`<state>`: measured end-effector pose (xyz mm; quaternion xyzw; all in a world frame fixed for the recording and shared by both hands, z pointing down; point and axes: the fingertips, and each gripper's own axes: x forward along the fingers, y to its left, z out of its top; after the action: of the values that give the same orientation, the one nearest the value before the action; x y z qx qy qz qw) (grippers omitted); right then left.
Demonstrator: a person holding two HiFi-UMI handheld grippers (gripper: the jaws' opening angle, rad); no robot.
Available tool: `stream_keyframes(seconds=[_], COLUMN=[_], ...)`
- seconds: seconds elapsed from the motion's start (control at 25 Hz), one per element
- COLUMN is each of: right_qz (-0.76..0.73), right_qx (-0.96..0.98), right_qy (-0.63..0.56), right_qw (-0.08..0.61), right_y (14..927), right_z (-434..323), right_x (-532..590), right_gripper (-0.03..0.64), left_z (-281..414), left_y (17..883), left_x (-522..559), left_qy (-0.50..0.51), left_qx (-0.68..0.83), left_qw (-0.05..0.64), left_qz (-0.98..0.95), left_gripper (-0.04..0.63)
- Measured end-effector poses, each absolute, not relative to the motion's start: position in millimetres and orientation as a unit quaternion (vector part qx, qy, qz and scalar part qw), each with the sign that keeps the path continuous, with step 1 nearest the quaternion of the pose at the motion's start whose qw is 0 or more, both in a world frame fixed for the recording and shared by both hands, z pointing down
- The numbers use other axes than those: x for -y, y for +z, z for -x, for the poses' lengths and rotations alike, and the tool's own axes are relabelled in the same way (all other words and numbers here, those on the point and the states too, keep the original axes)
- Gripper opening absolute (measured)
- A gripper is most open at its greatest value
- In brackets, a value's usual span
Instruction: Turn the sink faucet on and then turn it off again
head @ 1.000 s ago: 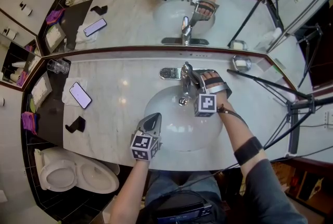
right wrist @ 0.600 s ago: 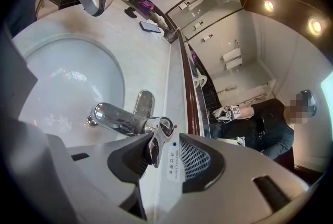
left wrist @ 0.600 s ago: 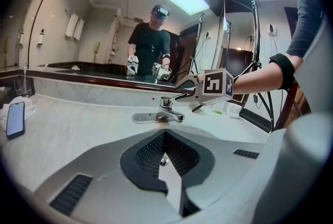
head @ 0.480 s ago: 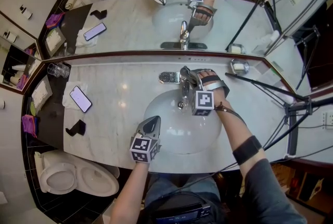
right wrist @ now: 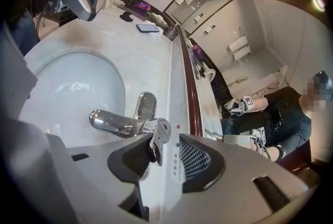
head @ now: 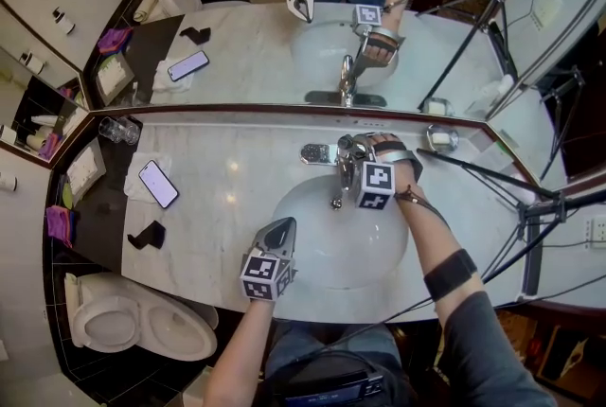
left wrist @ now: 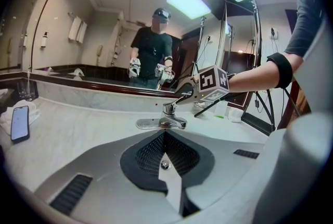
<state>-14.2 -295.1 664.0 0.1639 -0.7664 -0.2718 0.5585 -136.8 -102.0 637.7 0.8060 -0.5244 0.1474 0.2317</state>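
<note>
At the faucet (head: 338,170), behind the sink basin (head: 312,254), right gripper (right wrist: 166,151) is straddling the lever handle (right wrist: 159,137). Its jaws are standing apart: the handle is lying against one pad and a gap is showing at the other. Left gripper (head: 280,227) is hovering over the basin's front edge, on the near side of the faucet, tips pressed together, gripping nothing, pointing toward the spout (right wrist: 106,123). Phone (head: 158,184) is lying well to the left of the faucet.
</note>
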Motion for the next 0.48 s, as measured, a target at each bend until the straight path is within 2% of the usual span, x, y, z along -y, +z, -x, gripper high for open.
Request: stream_keyframes(seconds=[0.48], right_qz=[-0.169], right_qx=[0.76], right_qy=[-0.261], right_qw=[0.571], right_y=[665.3], right_z=[12.3], right_x=[298.8], right_gripper=[0.176], left_z=[138.8], left_y=[635.3], left_x=[95.1], left_qy=[0.144], left_qx=[0.526], left_qw=[0.231], left_qz=[-0.805], left_gripper=[-0.012])
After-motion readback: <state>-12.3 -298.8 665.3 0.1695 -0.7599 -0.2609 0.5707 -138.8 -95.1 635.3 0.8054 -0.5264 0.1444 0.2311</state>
